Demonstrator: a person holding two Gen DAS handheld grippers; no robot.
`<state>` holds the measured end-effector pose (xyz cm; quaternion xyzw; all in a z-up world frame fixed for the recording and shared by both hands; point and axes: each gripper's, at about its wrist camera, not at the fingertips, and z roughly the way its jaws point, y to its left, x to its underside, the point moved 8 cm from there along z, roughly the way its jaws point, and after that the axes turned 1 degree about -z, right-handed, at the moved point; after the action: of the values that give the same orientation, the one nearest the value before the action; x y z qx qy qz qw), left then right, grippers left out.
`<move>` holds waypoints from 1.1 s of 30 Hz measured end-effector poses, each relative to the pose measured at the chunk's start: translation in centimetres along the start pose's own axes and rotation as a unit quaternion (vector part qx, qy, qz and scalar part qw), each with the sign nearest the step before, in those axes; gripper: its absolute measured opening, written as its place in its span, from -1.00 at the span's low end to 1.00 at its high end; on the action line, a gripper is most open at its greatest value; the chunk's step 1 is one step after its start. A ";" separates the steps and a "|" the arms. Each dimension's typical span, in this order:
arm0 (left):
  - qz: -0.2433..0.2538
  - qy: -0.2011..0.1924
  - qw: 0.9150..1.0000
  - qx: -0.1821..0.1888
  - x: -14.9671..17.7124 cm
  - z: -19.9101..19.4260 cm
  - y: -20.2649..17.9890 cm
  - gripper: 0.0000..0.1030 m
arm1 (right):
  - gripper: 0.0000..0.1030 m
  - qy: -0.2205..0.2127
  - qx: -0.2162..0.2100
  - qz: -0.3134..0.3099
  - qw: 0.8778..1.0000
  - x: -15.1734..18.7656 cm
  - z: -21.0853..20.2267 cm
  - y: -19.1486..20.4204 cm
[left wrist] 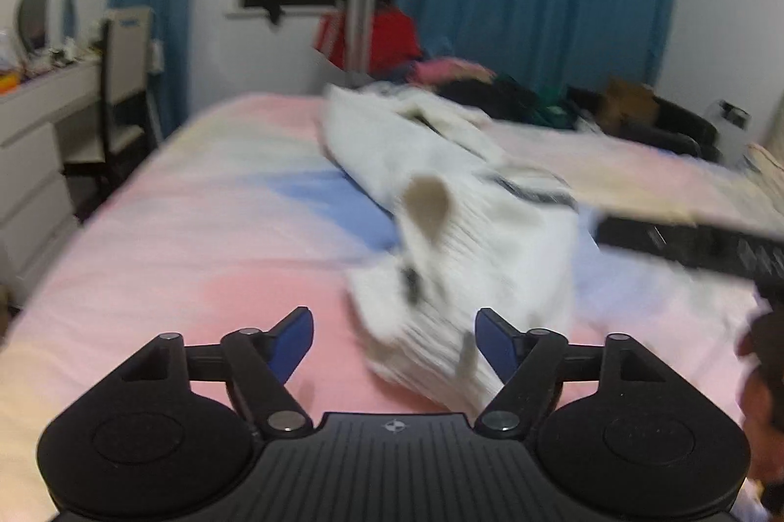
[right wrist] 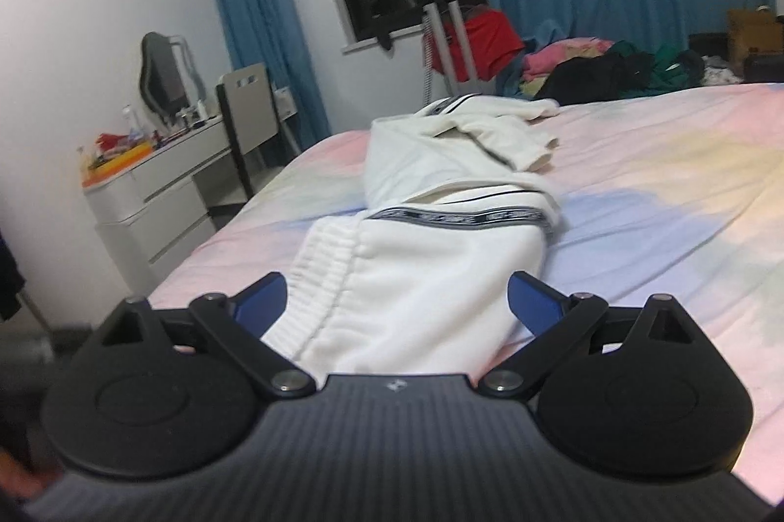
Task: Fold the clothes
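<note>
A white garment [right wrist: 421, 277] with a dark patterned trim band lies bunched and partly doubled over itself on a bed [right wrist: 661, 188] covered in a pink, blue and yellow sheet, its long axis running away from both cameras toward the window. The right claw [right wrist: 397, 301] is spread wide, its blue pads flanking the garment's near ribbed hem, which sits directly ahead between them; whether the pads touch the cloth cannot be told. The left claw [left wrist: 394, 338] is also wide and holds nothing, with the same garment [left wrist: 465, 257] lying ahead and to its right, blurred in that view. By these views the right claw is the nearer and better lined up with the hem. Whether the garment is midway through folding or merely heaped cannot be settled from its loose, uneven lie. Beyond the far edge of the bed a pile of clothes [right wrist: 588, 66] in pink, black and green sits heaped; no basket or box holding clothes can be made out.
</note>
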<state>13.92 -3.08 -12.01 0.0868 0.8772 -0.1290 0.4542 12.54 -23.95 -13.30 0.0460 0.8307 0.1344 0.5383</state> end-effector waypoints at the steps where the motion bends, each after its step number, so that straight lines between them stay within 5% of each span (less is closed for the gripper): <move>1: -0.007 -0.005 1.000 -0.005 -0.5 -0.1 0.7 0.52 | 0.91 0.003 0.001 -0.007 1.000 -0.3 0.4 0.5; 10: -0.063 -0.021 0.997 -0.038 -3.1 0.1 6.4 0.52 | 0.89 0.078 0.020 -0.100 0.992 -3.3 8.4 5.7; 17: -0.075 -0.012 0.997 -0.029 -2.7 3.2 7.0 0.52 | 0.41 0.139 0.117 -0.160 0.970 -1.8 13.8 5.9; 19: -0.074 -0.014 0.997 -0.025 -2.7 3.8 6.8 0.52 | 0.28 0.134 0.127 -0.160 0.970 -1.9 13.1 5.6; 23: -0.070 -0.016 0.997 -0.024 -2.5 4.2 6.2 0.52 | -0.48 0.125 0.145 -0.160 0.968 -2.0 11.6 5.1; 30: -0.083 -0.035 0.996 -0.003 -2.6 2.7 5.4 0.52 | -0.71 0.048 0.212 -0.097 0.971 -3.9 1.5 -0.7; 33: -0.088 -0.044 0.995 0.016 -2.7 1.8 4.6 0.52 | -0.76 0.068 0.235 -0.018 0.969 -1.5 -2.2 -5.4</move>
<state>18.12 0.66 -11.45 0.0106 0.8586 -0.1866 0.4774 11.50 -29.85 -12.58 0.1465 0.8746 -0.0713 0.4567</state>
